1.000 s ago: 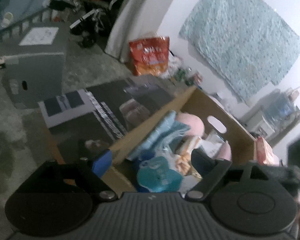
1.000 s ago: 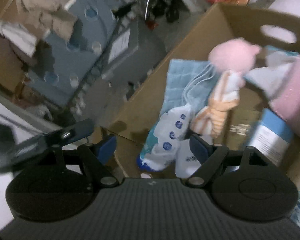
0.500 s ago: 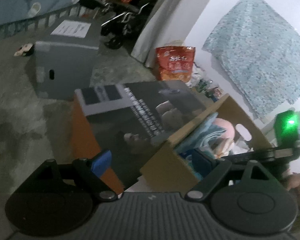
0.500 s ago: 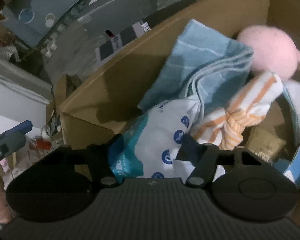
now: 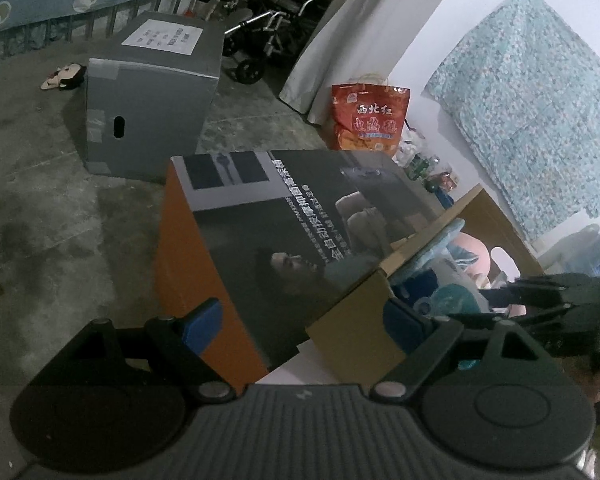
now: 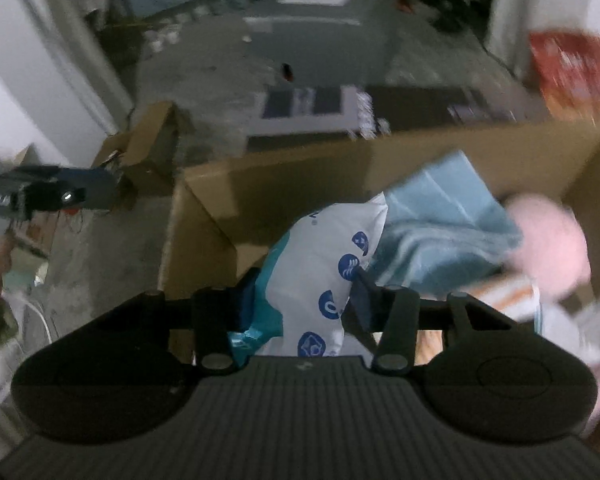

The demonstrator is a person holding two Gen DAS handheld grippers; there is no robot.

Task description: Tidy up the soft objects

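Right gripper jaws closing around white-and-teal soft pack.

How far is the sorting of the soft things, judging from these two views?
Nothing looks sorted yet. The right gripper, whose jaws have just been closing, is shut on the white and teal soft pack. The blue towel, pink plush and orange-striped cloth remain in the cardboard box. The left gripper is open and empty above the box corner.
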